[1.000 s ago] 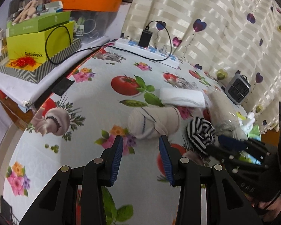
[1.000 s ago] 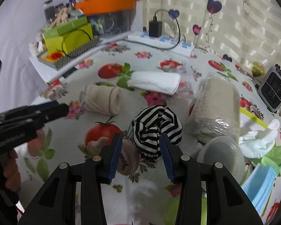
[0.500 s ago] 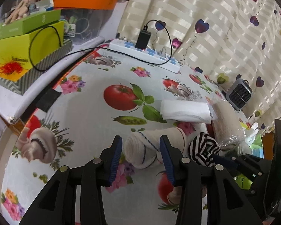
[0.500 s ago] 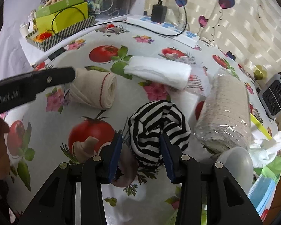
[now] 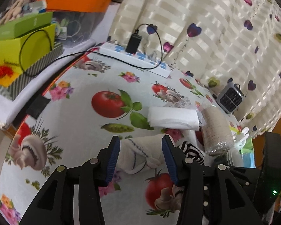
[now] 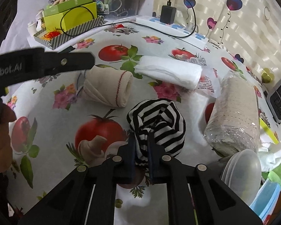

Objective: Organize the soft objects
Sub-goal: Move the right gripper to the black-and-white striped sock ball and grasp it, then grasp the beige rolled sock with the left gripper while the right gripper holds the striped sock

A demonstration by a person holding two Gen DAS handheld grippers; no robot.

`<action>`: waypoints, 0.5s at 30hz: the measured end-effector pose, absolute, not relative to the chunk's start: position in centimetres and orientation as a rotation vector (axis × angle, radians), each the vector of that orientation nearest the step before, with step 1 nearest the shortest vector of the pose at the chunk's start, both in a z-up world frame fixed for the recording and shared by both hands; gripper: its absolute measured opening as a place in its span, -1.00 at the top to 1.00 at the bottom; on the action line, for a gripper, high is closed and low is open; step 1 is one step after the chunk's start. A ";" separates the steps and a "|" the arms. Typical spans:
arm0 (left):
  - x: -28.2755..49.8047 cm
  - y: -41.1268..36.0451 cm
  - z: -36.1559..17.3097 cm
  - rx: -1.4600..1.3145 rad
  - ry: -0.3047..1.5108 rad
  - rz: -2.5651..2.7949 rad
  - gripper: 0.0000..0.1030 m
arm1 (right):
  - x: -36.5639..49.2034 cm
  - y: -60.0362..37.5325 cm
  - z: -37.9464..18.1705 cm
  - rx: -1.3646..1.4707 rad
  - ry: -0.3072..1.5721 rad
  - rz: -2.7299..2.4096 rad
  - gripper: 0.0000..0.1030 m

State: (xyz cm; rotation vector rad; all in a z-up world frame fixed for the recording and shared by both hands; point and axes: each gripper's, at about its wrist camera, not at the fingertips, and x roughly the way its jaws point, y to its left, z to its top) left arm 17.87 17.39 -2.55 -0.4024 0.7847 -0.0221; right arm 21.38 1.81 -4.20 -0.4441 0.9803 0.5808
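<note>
Two pickups look to be under way on the bench (image 5: 80,123). The left gripper (image 5: 140,155) has its jaws apart on either side of the beige roll (image 6: 107,89), which lies on the cloth near the bench's middle; closing on it seems the next move, and a soft roll will likely squash, so the bite should sit near its middle. The right gripper (image 6: 141,155) is clamped on a fold of the striped sock (image 6: 159,123), just right of the roll; it should then lift clear.

The wrapped bundle (image 6: 234,116) lies just right of the sock, and the white cloth (image 6: 168,71) lies behind both, so neither blocks a straight lift. The two grippers work close together and could bump. At the right edge sit a clear lid (image 6: 241,166), white gloves (image 6: 271,150) and blue masks (image 6: 267,200). The power strip (image 5: 136,58) lies well behind.
</note>
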 end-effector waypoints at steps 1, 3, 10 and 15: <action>18.2 17.3 -2.8 -0.396 0.802 -0.025 0.11 | 21.3 1.8 -4.2 -0.440 0.979 0.586 0.80; 18.6 17.0 -3.6 -0.372 0.824 -0.012 0.05 | 21.1 1.8 -4.0 -0.438 0.973 0.596 0.81; 18.1 16.8 -3.9 -0.374 0.837 -0.029 0.00 | 20.3 1.0 -2.7 -0.416 0.931 0.611 0.81; 16.4 14.9 -3.9 -0.346 0.879 -0.167 0.01 | 20.0 -0.1 -1.4 -0.381 0.897 0.619 0.81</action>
